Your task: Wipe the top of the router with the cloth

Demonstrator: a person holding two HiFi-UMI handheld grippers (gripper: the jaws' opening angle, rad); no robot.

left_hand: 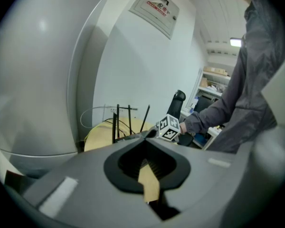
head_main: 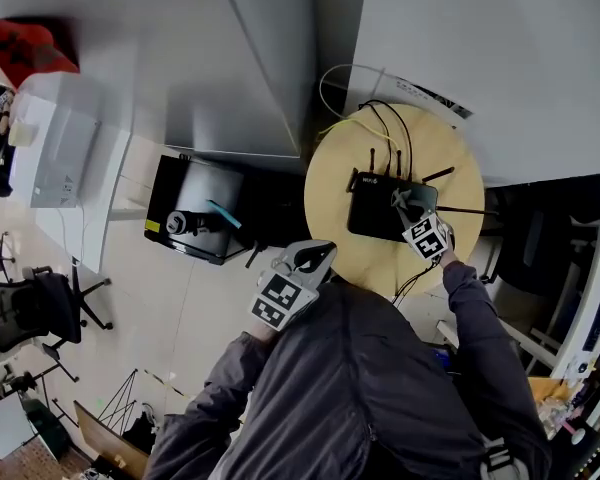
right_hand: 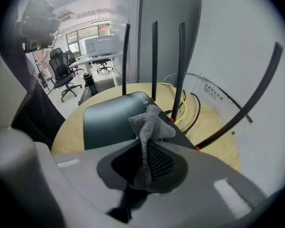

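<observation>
Cloth [right_hand: 150, 123] is pinched in my right tongs [right_hand: 147, 144]. The jaws are clamped on the grey fabric, which runs back through the slot between them. Its free end bunches up just ahead of the tips. That bunch sits over the dark top of the router [right_hand: 109, 118], close to the edge where the antennas [right_hand: 154, 61] stand upright. I cannot tell whether the fabric is pressed onto the surface or just above it.

The router lies flat directly ahead of and below these tongs, on the round wooden desk [right_hand: 69, 129]. Beyond the cloth, a yellow cable [right_hand: 182, 109] and black cables curl across the wood behind the antennas. One more antenna leans off to the right of the tongs.

My left tongs [head_main: 318, 255] hang off the near edge of the desk, well to the left of the right pair and close to my body. Their jaws are drawn together with nothing between them. From them, the desk and router are ahead, and the marker cube [left_hand: 168, 128] of the right tongs shows ahead, slightly to the right.
</observation>
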